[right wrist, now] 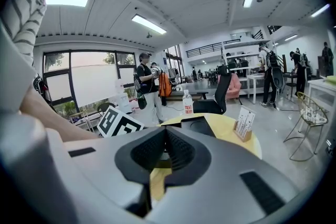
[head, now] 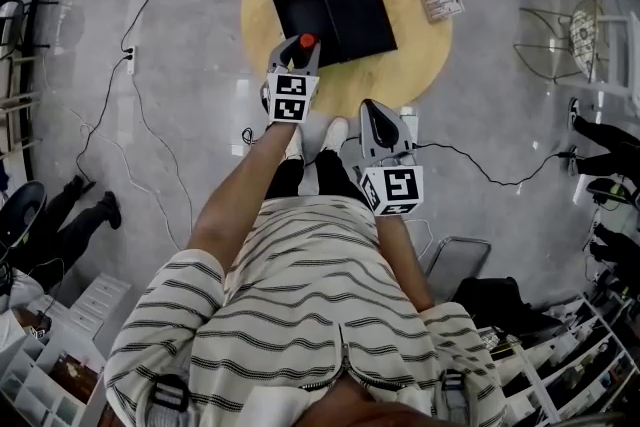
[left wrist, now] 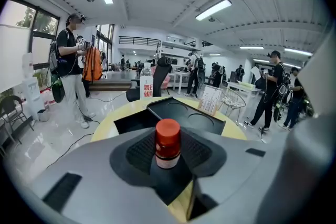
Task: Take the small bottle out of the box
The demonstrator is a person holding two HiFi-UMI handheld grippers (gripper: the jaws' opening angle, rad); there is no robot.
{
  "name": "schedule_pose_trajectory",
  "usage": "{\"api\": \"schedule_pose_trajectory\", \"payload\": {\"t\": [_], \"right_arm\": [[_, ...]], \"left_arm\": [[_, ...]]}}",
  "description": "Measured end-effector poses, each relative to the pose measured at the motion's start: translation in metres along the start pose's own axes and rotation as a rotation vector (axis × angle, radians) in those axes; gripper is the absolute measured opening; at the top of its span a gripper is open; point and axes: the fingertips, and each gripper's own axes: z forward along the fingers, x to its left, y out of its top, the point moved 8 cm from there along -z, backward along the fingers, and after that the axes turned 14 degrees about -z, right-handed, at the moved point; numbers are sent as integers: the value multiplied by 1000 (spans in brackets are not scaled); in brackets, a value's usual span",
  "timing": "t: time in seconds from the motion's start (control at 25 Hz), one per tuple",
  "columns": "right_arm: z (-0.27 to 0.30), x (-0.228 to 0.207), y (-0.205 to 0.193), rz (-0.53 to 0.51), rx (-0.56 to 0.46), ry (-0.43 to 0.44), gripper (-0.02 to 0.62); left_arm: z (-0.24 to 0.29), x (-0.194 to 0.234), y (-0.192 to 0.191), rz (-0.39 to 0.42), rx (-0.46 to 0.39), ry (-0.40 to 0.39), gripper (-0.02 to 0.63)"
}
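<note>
right tool (right wrist: 167, 150), short of the box (head: 345, 10), is pressed together, empty. left tool (head: 303, 50) pinches the small bottle (left wrist: 168, 145) at the box's near edge; best held upright, lifted clear steadily.

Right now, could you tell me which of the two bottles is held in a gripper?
The small red-capped bottle, gripped in the left gripper; the taller clear water bottle stands free at the far edge of the table.

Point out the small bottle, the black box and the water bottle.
small bottle (left wrist: 167, 136): left gripper view, on its red cap.
black box (head: 355, 10): head view, on its right-hand half.
water bottle (right wrist: 187, 105): right gripper view, on its label.
</note>
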Motion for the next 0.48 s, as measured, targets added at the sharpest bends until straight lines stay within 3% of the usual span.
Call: {"api": "schedule_pose_trajectory", "payload": {"t": [0.48], "right_arm": [[-8, 3, 16, -36, -36, -8, 11]], "left_arm": [[-38, -13, 25, -14, -70, -24, 149]]}}
